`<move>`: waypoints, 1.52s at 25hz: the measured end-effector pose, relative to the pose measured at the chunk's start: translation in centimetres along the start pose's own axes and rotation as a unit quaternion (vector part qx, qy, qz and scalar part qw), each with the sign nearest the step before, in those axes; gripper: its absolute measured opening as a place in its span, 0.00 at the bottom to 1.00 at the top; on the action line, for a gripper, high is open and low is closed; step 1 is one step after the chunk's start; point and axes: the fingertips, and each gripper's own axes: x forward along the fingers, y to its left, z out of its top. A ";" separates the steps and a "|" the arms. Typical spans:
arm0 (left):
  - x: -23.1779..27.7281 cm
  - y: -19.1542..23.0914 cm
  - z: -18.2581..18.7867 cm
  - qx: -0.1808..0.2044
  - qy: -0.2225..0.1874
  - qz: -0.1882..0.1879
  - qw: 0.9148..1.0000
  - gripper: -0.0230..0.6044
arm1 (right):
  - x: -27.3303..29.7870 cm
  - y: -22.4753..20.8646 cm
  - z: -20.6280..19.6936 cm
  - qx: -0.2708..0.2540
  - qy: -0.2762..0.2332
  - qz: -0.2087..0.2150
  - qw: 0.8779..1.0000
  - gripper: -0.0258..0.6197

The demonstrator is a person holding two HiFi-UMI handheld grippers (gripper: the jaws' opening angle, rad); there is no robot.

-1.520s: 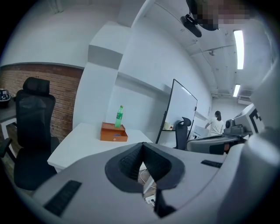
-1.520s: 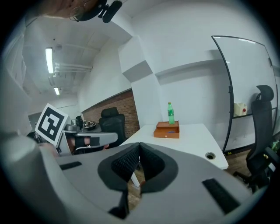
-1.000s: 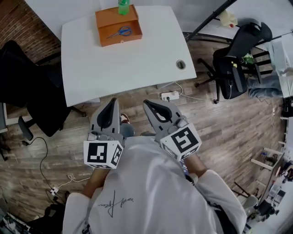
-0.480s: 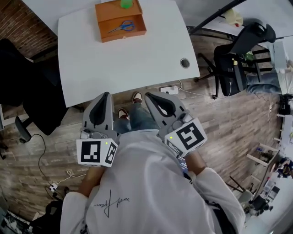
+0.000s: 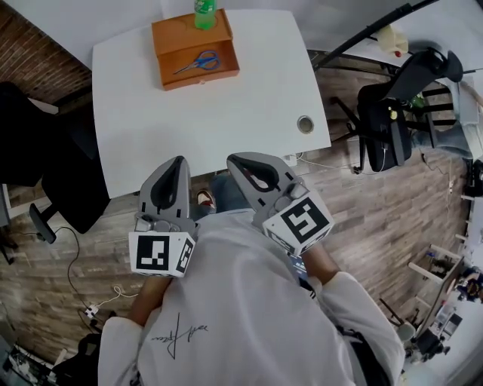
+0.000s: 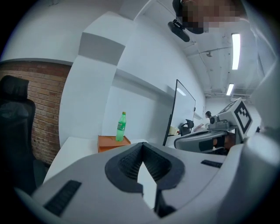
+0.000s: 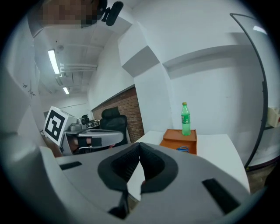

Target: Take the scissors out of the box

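Left tool (image 5: 178,162) and right tool (image 5: 234,161) are each pressed together, pinching nothing. They are held side by side before the person's white shirt (image 5: 241,309), pointing towards the white bench (image 5: 219,121). Blue-handled scissors (image 5: 198,62) lie inside the open orange box (image 5: 172,34) at the bench's far edge, well apart from both.

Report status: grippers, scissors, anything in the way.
Both shut, empty: left gripper, right gripper, at near edge of the table. Blue scissors in orange box at far end, untouched. Only a green bottle at box's far side, beyond the scissors.
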 end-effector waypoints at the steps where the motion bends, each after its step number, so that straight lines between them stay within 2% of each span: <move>1: 0.8 -0.1 0.1 0.003 0.002 -0.003 1.000 0.04 | 0.4 -0.6 0.0 0.000 0.002 0.005 1.000 0.06; 8: 5.4 0.4 1.1 -0.007 0.005 0.004 1.000 0.04 | 2.2 -5.2 0.9 0.004 0.013 0.021 1.000 0.06; 16: 8.8 1.5 2.0 -0.012 0.002 0.036 0.999 0.04 | 3.7 -9.8 2.0 -0.027 0.022 0.049 0.998 0.06; 24: 9.7 2.9 2.3 -0.024 -0.013 0.072 0.997 0.04 | 5.7 -12.3 2.3 -0.076 0.038 0.075 0.994 0.06; 31: 10.6 4.9 2.5 -0.034 -0.017 0.094 0.995 0.04 | 9.1 -14.7 2.1 -0.092 0.062 0.079 0.991 0.06; 34: 11.5 5.6 2.1 -0.047 -0.012 0.091 0.995 0.04 | 10.9 -16.2 2.6 -0.110 0.068 0.067 0.989 0.06; 38: 12.5 5.8 1.5 -0.074 0.000 0.071 0.995 0.04 | 13.3 -17.7 2.5 -0.122 0.081 0.067 0.987 0.06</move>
